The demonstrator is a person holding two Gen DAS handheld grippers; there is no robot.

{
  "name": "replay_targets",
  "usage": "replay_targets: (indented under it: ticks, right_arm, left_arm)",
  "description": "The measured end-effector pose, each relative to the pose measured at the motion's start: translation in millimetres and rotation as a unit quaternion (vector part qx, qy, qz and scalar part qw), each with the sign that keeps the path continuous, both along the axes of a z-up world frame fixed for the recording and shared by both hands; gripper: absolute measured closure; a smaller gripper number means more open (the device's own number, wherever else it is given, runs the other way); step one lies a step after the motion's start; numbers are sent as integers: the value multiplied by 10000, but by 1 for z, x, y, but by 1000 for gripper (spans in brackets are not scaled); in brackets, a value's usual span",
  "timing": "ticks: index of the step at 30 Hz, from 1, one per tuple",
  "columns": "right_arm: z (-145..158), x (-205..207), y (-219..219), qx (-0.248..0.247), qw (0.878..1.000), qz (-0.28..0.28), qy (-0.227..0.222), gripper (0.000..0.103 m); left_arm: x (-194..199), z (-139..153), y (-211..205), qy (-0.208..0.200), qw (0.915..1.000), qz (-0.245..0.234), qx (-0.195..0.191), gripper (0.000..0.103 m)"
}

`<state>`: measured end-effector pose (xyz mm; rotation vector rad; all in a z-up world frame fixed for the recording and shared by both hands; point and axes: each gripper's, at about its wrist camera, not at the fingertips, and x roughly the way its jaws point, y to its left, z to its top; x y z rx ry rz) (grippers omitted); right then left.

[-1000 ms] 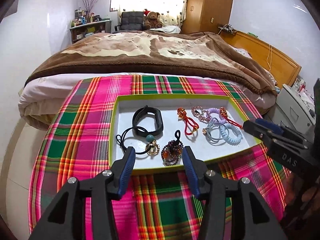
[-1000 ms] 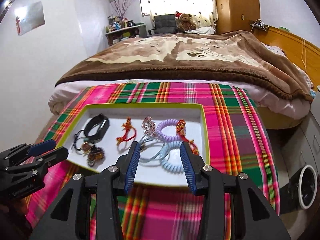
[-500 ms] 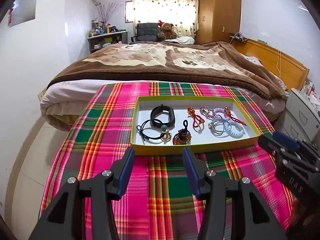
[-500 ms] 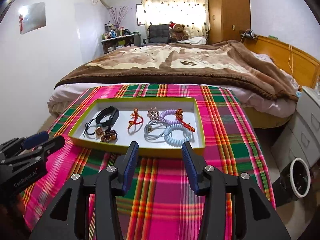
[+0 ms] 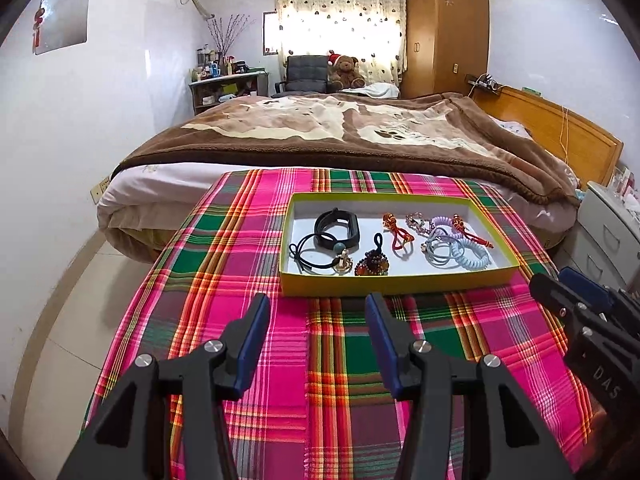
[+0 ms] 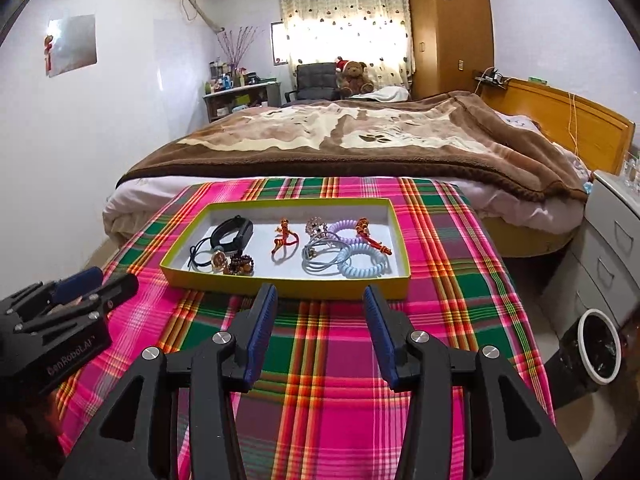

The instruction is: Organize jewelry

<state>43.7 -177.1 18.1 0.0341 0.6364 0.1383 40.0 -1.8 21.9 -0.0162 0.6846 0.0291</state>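
Note:
A shallow green-rimmed box (image 5: 396, 282) (image 6: 280, 283) with a white floor lies on the plaid cloth. Inside lie a black wristband (image 5: 338, 226) (image 6: 234, 233), black hair ties (image 5: 314, 258), a beaded charm (image 5: 372, 266), a red cord knot (image 5: 394, 232) (image 6: 284, 238), a purple coil tie (image 6: 346, 227) and a pale blue coil tie (image 5: 474, 256) (image 6: 362, 266). My left gripper (image 5: 316, 312) is open and empty, held back from the box's near edge. My right gripper (image 6: 320, 308) is open and empty, also short of the box. Each shows at the other view's edge.
The pink and green plaid cloth (image 5: 240, 280) covers a small table set against a bed with a brown blanket (image 5: 340, 128). A white drawer unit (image 6: 612, 240) and a bin (image 6: 596, 354) stand on the right. Floor lies to the left.
Both grippers have drawn back and up from the box, which now looks smaller and farther. Both stay open and empty. The jewelry has not moved.

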Motion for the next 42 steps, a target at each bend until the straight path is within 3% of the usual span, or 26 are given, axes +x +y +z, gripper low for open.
replay_targets:
  ticks: [42]
  right_arm:
    - [-1, -5, 2, 11, 10000, 20, 42, 57]
  left_arm:
    - [-6, 4, -3, 41, 10000, -74, -42, 52]
